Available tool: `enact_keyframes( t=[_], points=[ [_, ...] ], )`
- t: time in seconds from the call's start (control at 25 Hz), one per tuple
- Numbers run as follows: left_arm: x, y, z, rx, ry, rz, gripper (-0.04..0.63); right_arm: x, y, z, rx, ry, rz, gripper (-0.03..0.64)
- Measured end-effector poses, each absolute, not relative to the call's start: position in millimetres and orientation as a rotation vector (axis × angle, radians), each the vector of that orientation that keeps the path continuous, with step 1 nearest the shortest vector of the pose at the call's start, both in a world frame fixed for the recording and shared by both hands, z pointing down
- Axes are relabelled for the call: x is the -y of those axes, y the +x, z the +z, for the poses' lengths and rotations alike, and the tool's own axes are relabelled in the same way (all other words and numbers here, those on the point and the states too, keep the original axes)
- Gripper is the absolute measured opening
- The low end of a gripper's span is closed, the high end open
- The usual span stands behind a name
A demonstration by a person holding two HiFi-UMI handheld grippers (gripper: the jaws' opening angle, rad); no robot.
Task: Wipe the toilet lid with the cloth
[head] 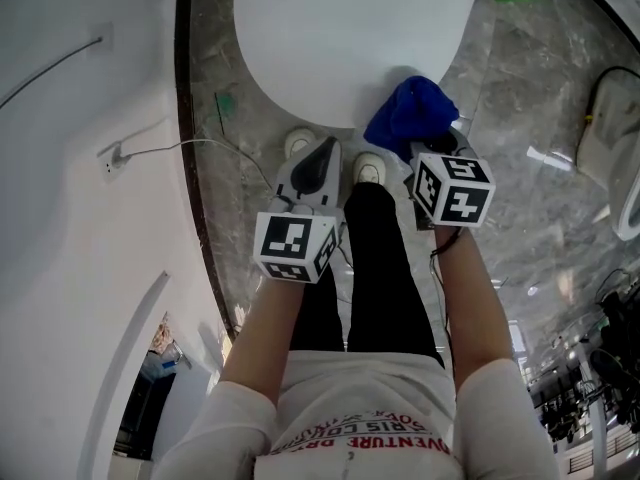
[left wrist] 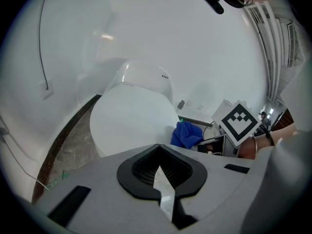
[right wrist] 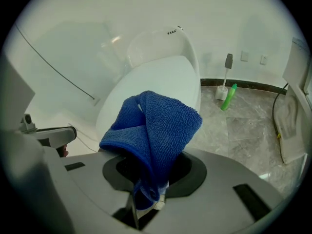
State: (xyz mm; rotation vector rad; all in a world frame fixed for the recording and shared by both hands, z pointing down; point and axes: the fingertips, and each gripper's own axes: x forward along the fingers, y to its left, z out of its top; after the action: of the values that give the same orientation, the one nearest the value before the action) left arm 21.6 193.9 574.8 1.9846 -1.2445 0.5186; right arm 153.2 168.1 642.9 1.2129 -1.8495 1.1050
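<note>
Seen from above, the right gripper (head: 432,156) is clamped on a bunched blue cloth (head: 408,111) at the front edge of the closed white toilet lid (head: 350,28) — the left gripper (head: 318,163), jaws together and empty, hangs just beside it over the grey marble floor (head: 520,168).

My head camera looks steeply down from above onto the toilet lid (head: 350,38) and the marble floor (head: 520,218). The two others ride low behind my jaws, each facing forward along its pair (wide-angle, very close); all three views share that lid.
</note>
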Motion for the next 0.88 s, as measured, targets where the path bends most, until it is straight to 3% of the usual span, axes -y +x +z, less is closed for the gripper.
enact_keyframes(
  t=[0.44,0.88],
  points=[
    [-216,16,571,1.190,2.050,0.530,0.006,-198,174,645,1.742,1.351,1.121,0.087],
    [-221,-49,468,1.219,2.212,0.498,0.006,-228,125,527,1.823,1.559,1.166,0.087]
  ],
)
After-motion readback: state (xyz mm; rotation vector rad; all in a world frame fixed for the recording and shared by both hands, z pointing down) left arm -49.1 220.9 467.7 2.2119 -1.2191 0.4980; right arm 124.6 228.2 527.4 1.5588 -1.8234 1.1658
